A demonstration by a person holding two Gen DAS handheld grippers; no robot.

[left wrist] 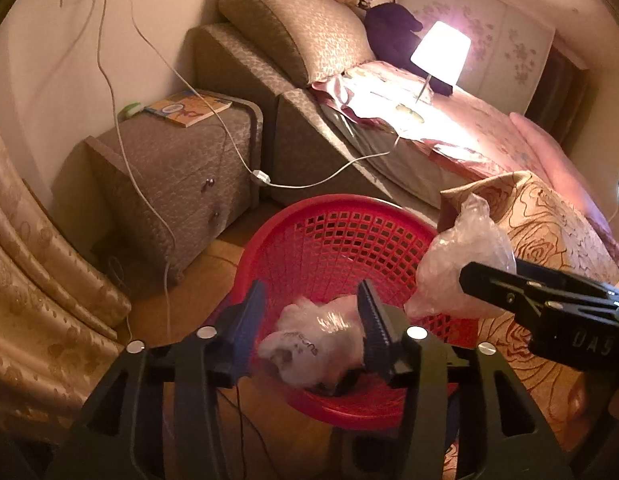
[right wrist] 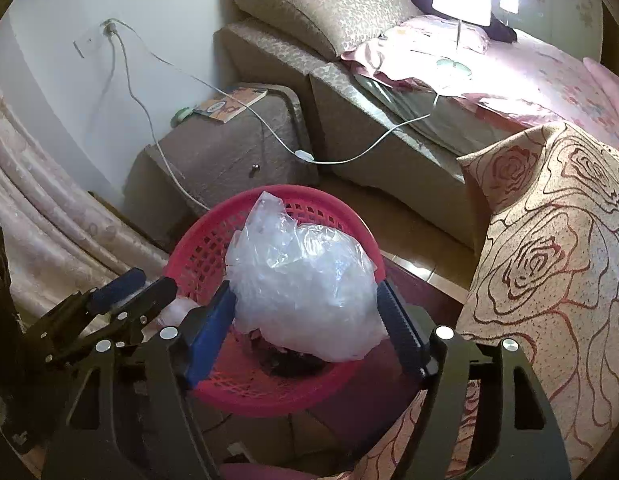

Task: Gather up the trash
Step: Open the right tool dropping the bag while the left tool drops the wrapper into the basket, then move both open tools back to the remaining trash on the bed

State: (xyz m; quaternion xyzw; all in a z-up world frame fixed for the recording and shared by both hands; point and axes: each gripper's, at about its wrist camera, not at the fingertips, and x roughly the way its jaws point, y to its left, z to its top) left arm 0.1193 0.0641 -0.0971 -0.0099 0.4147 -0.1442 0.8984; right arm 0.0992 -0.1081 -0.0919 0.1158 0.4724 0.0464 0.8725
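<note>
Right claw (right wrist: pixel 305 312) clenches a crumpled clear plastic bag (right wrist: pixel 301 280) over the red basket (right wrist: pixel 269 392); release it centred. Left claw (left wrist: pixel 313 320), spread, hovers above a dropped white bag (left wrist: pixel 309 344).

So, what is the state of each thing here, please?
Lamp: on.
Basket: upright, trash inside.
Left gripper: open, above a white bag.
Right gripper: shut on clear bag, over the basket.
Book: closed.
</note>
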